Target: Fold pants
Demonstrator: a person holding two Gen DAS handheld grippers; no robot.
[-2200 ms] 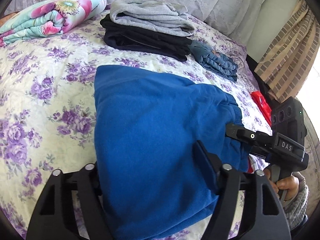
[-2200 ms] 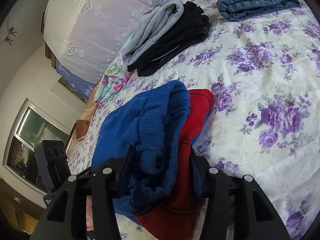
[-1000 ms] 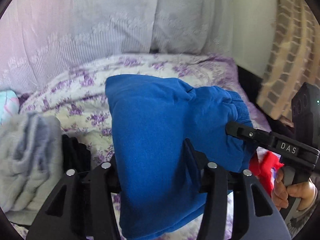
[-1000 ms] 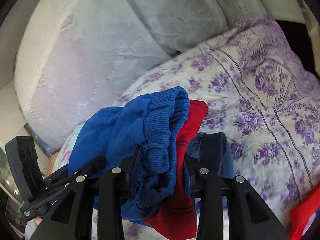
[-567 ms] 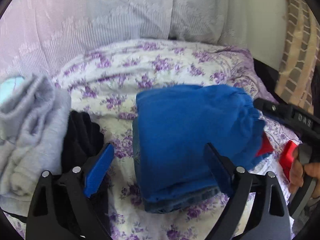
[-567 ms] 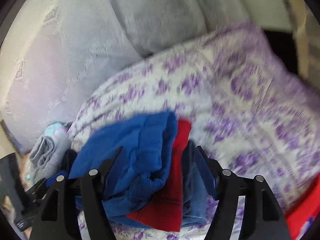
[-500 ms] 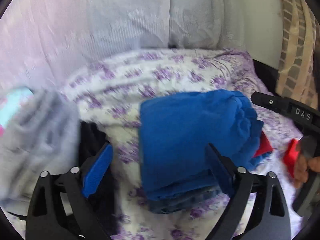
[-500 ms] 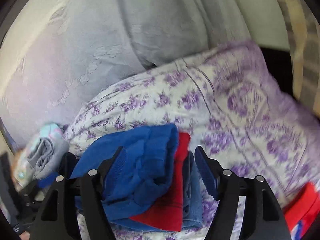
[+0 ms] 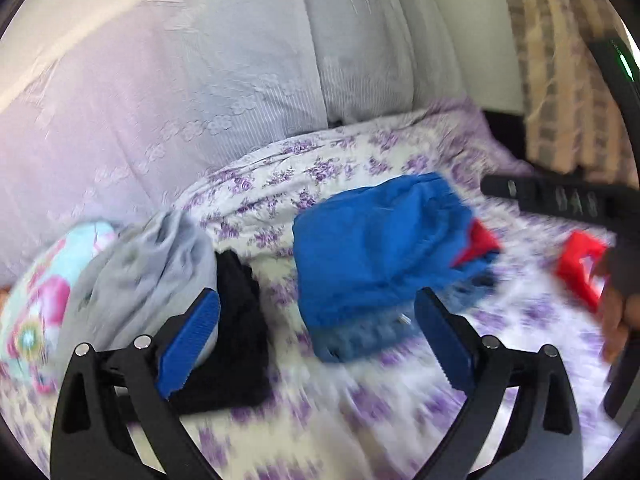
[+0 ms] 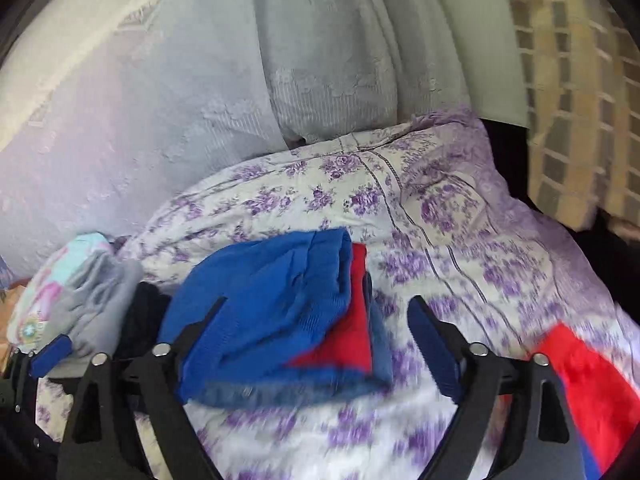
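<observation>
The folded blue pants (image 9: 376,248) with a red lining lie on top of folded jeans (image 9: 360,338) on the flowered bedspread (image 9: 360,420). My left gripper (image 9: 316,340) is open and empty, a little short of the stack. In the right wrist view the blue pants (image 10: 272,308) show their red inner part (image 10: 352,332) and rest on the jeans (image 10: 280,394). My right gripper (image 10: 316,344) is open, with its jaws apart on either side of the stack's near edge. The right gripper also shows in the left wrist view (image 9: 560,200).
A pile of grey (image 9: 140,276) and black (image 9: 236,328) folded clothes lies left of the stack, beside a flowered bundle (image 9: 36,304). A red garment (image 10: 592,396) lies at the right. Big pale pillows (image 10: 280,80) stand behind, a curtain (image 10: 576,80) at far right.
Both grippers carried the blue pants across the bed, set them on the jeans, opened and let go. Both have drawn back from the stack since half a second ago.
</observation>
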